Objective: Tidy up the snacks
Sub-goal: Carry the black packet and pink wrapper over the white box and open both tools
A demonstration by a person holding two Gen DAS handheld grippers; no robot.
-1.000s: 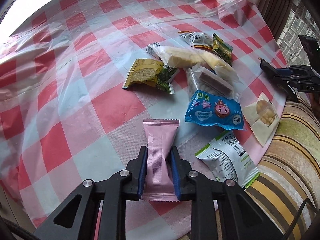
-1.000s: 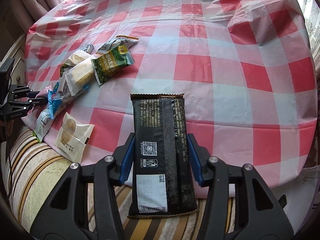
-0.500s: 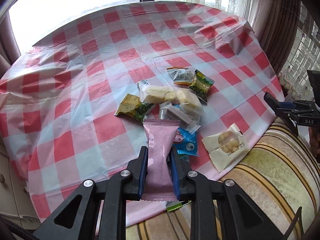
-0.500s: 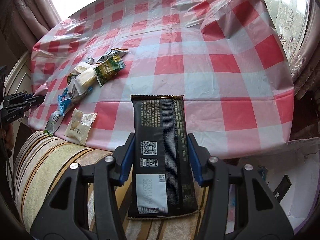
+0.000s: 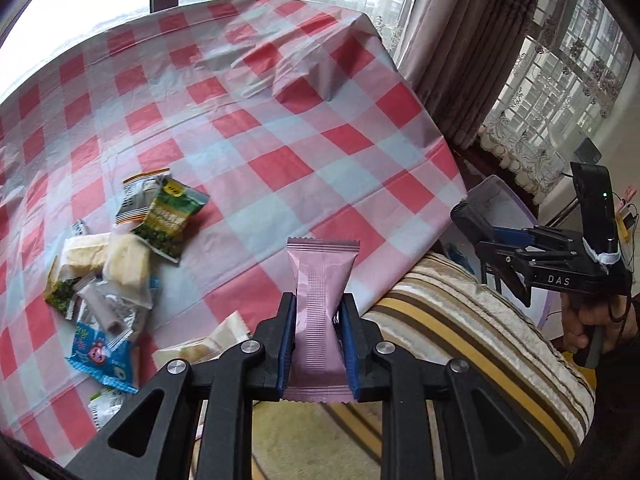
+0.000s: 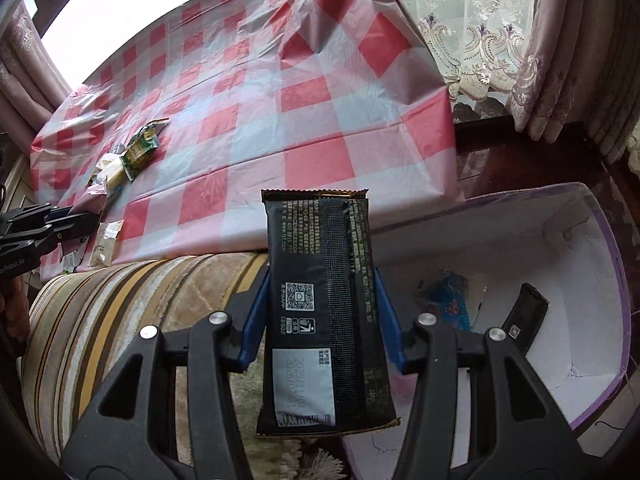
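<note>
- The left tongs (image 5: 318, 334) pinch a slim pink foil snack bar (image 5: 320, 312) across its middle, their blue pads pressed against both long edges; the bar stands clear of the table, above the striped velvet sofa arm (image 5: 472, 320).
- The right tongs (image 6: 322, 316) clamp a long black wrapper bar with a white date label (image 6: 320, 308), its top end pointing away from the tongs, over the same striped sofa arm (image 6: 132, 300).
- Just to the right of the right tongs lies a white box with a purple rim (image 6: 600, 216). Inside it I can see a blue packet (image 6: 450, 300) and another black bar (image 6: 526, 318), so some snacks look already sorted.
- Off to the left of the left tongs, a loose heap of snacks waits on the red-and-white checked table (image 5: 280, 128): a green packet (image 5: 168, 216), pale yellow cakes in clear wrap (image 5: 124, 262), a blue cartoon packet (image 5: 102, 354), and a cream packet (image 5: 200, 350) right at the table edge near the tongs.
- My reading: the job is partway through. Two bars are in the air and seem bound for the box, a couple of items sit in it, and the larger share, the whole heap on the table, remains to be moved.
- From the left view, the right tongs (image 5: 470, 210) hang beside the box's rim (image 5: 496, 184), with the person's hand (image 5: 592, 320) gripping the handle below.
</note>
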